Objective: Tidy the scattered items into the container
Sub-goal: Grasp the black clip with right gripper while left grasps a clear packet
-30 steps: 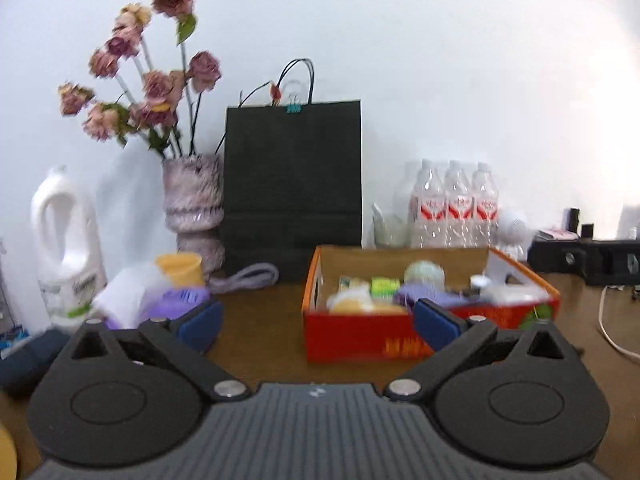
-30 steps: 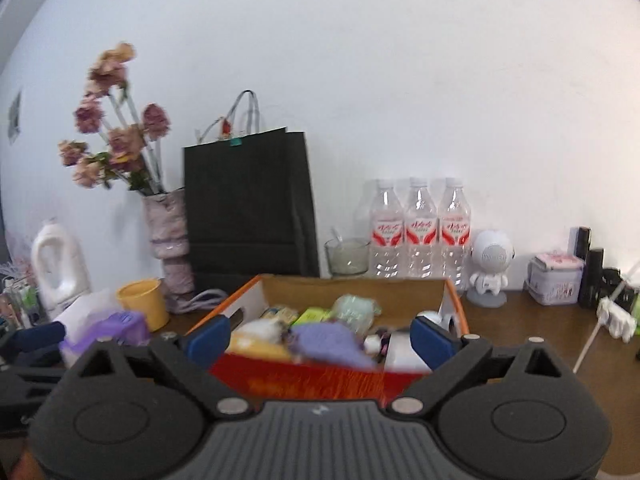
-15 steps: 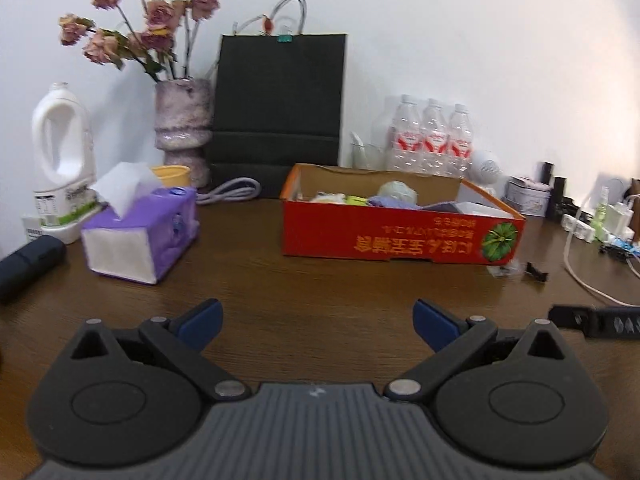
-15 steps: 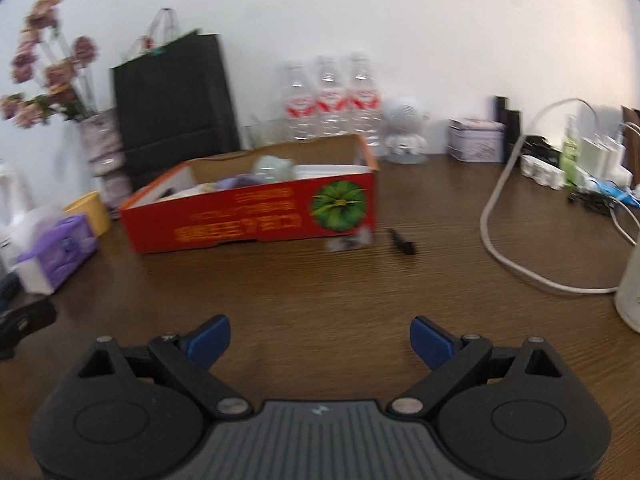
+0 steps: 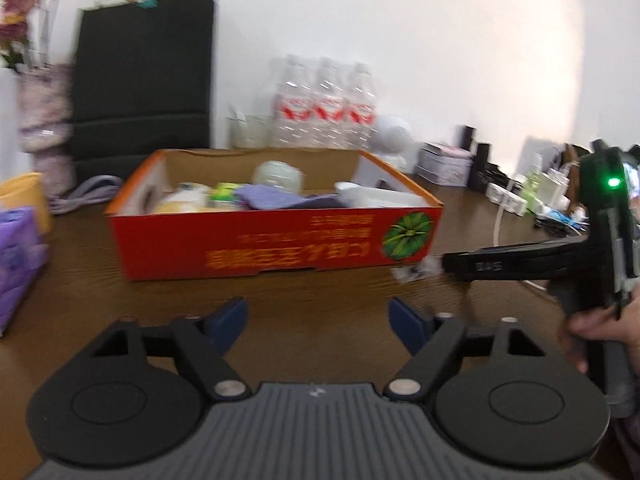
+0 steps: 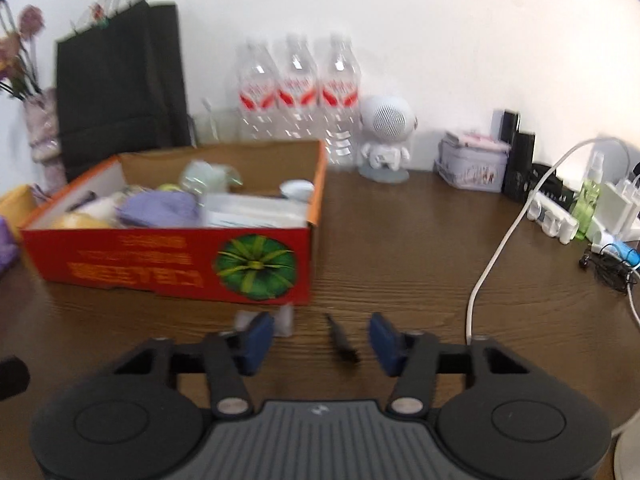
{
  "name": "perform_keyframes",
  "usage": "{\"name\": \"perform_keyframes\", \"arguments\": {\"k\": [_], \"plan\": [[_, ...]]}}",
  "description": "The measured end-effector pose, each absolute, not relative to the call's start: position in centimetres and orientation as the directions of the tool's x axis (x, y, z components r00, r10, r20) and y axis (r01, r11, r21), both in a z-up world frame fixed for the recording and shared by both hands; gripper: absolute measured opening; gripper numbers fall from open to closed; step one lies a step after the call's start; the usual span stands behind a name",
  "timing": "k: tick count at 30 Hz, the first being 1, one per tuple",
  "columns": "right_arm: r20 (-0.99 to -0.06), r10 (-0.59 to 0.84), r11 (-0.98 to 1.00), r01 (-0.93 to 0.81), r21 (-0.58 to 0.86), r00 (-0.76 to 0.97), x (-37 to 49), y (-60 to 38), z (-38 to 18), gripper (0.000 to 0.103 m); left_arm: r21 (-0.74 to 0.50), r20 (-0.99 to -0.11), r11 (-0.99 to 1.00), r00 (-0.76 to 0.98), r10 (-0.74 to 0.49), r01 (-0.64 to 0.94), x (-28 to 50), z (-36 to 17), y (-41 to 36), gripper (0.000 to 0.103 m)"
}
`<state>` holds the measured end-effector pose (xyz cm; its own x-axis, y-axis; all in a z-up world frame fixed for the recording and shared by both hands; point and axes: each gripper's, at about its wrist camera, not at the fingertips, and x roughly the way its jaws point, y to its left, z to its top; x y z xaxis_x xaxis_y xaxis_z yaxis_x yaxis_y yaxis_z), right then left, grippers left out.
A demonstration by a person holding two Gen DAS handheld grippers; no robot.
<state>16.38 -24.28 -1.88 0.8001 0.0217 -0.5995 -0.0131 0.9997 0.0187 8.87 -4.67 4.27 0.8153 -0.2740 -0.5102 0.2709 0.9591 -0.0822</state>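
The right gripper (image 6: 320, 338) is hovering low over the wooden table (image 6: 400, 248) just in front of the red cardboard box (image 6: 172, 260), its blue fingers spread wide and gripping nothing. A small black clip (image 6: 342, 340) is lying on the table between those fingers, nearer the right one and not touching either. A small clear packet (image 6: 284, 320) is sitting just in front of the box's near right corner, partly behind the left finger tip. The box is already holding a purple cloth (image 6: 158, 210), a pale green wrapped ball (image 6: 204, 176) and other blurred items.

The left gripper (image 5: 318, 320) is hanging in front of the box's long side, its jaws also wide apart and empty. From its camera the clear packet (image 5: 414, 274) is showing at the box's right corner, beside the tip of the right gripper. Three water bottles (image 6: 298, 92) and a black paper bag (image 6: 120, 80) are standing behind the box.
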Motion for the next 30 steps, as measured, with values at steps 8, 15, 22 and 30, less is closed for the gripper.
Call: {"name": "perform_keyframes", "arguments": {"k": [8, 15, 22, 30], "plan": [[-0.604, 0.049, 0.994, 0.019, 0.106, 0.795, 17.3, -26.8, -3.5, 0.007, -0.031, -0.574, 0.906, 0.735, -0.362, 0.423, 15.6, 1.6, -10.9, 0.076], [-0.516, 0.026, 0.965, 0.113, 0.236, 0.856, 15.0, -30.5, -2.1, 0.007, -0.060, -0.592, 0.896, 0.707, -0.387, 0.440, 18.8, 0.7, -14.7, 0.071], [-0.474, 0.007, 0.952, 0.140, 0.274, 0.880, 14.3, -31.2, -1.4, 0.007, -0.065, -0.613, 0.914, 0.706, -0.354, 0.401, 20.0, 0.1, -16.7, 0.042], [-0.482, 0.034, 0.960, 0.106, 0.260, 0.875, 14.4, -30.6, -1.4, 0.007, -0.067, -0.610, 0.914, 0.708, -0.356, 0.401, 19.3, 0.1, -16.6, 0.040]]}}
